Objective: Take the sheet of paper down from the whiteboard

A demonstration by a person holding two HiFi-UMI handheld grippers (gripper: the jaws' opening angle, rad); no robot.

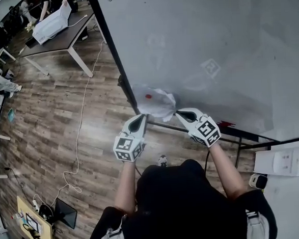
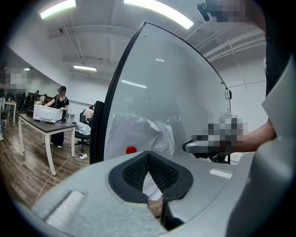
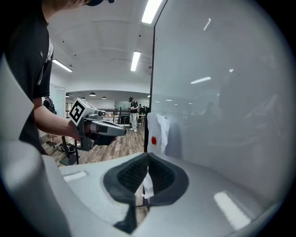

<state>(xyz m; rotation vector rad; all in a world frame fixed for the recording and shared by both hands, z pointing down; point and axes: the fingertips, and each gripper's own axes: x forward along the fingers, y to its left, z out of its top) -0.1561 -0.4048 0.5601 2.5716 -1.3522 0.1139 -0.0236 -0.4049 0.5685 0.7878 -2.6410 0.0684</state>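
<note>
Head view: gripping the crumpled sheet of paper (image 1: pixel 157 104) from below, with the left gripper (image 1: pixel 142 118) at one lower corner and the right gripper (image 1: pixel 179 113) at the other, right by the whiteboard's (image 1: pixel 210 40) dark left edge.

Left gripper view: pinched tight on a white paper edge, with a red magnet (image 2: pixel 131 150) up on the sheet, against the board.

Right gripper view: likewise closed on paper, pads together.

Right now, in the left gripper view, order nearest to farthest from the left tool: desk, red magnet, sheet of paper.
1. sheet of paper, held in the left tool.
2. red magnet, on the sheet ahead.
3. desk, far left.
</note>
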